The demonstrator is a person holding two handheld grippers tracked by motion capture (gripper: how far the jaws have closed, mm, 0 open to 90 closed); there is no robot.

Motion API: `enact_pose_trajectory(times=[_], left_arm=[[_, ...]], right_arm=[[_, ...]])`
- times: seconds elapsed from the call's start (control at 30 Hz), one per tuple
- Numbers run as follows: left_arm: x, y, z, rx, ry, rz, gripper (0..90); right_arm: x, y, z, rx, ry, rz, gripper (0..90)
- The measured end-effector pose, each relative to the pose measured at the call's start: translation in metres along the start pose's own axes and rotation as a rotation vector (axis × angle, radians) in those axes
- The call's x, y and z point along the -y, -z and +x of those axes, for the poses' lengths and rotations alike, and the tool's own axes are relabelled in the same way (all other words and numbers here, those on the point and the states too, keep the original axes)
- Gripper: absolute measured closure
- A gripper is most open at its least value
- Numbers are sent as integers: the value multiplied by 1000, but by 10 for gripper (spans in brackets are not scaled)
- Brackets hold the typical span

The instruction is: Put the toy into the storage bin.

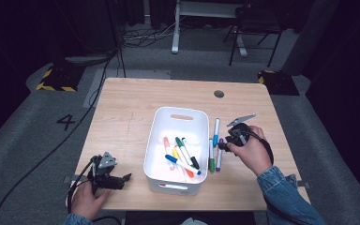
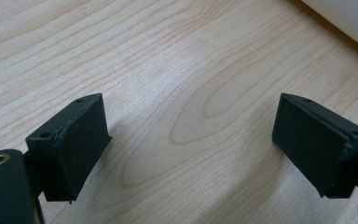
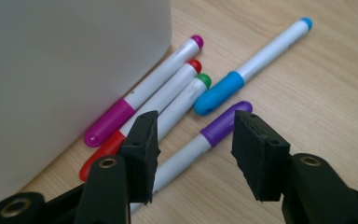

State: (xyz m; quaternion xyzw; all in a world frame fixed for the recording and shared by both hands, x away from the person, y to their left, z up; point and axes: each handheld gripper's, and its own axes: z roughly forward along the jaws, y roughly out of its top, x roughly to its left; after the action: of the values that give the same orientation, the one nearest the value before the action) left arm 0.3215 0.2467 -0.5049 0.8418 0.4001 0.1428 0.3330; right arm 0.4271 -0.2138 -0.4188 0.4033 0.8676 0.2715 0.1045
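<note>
Straddling the purple marker [image 3: 205,140] beside the half-filled bin [image 1: 155,140], right gripper [image 3: 193,154] part-open; left gripper [image 2: 191,149] open, idle; five markers remain outside.

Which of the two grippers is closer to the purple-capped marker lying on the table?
The right gripper: its open jaws sit on either side of the purple-capped marker. The left gripper waits on the white bin's far side.

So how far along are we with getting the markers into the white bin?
Done: several markers lie in the white plastic bin. In hand: the right gripper, jaws open, straddles the purple-capped marker without gripping it. Left: the magenta, red, green and blue markers on the wooden table.
</note>
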Motion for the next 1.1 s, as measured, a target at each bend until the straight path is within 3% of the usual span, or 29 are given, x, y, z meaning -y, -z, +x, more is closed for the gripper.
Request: enact_pose_trajectory(times=[0.3, 0.37, 0.67, 0.87, 1.1], left_arm=[[0, 0, 0, 0, 0, 0, 107], [0, 0, 0, 0, 0, 0, 107], [0, 0, 0, 0, -1, 0, 107], [0, 0, 0, 0, 0, 0, 107], [0, 0, 0, 0, 0, 0, 107]], right_arm=[[13, -24, -4, 2, -29, 54, 518], [15, -28, -5, 10, -19, 64, 518], [20, -38, -8, 15, -63, 77, 541], [26, -35, -13, 29, -52, 109, 604], [33, -34, -18, 44, 5, 168, 713]])
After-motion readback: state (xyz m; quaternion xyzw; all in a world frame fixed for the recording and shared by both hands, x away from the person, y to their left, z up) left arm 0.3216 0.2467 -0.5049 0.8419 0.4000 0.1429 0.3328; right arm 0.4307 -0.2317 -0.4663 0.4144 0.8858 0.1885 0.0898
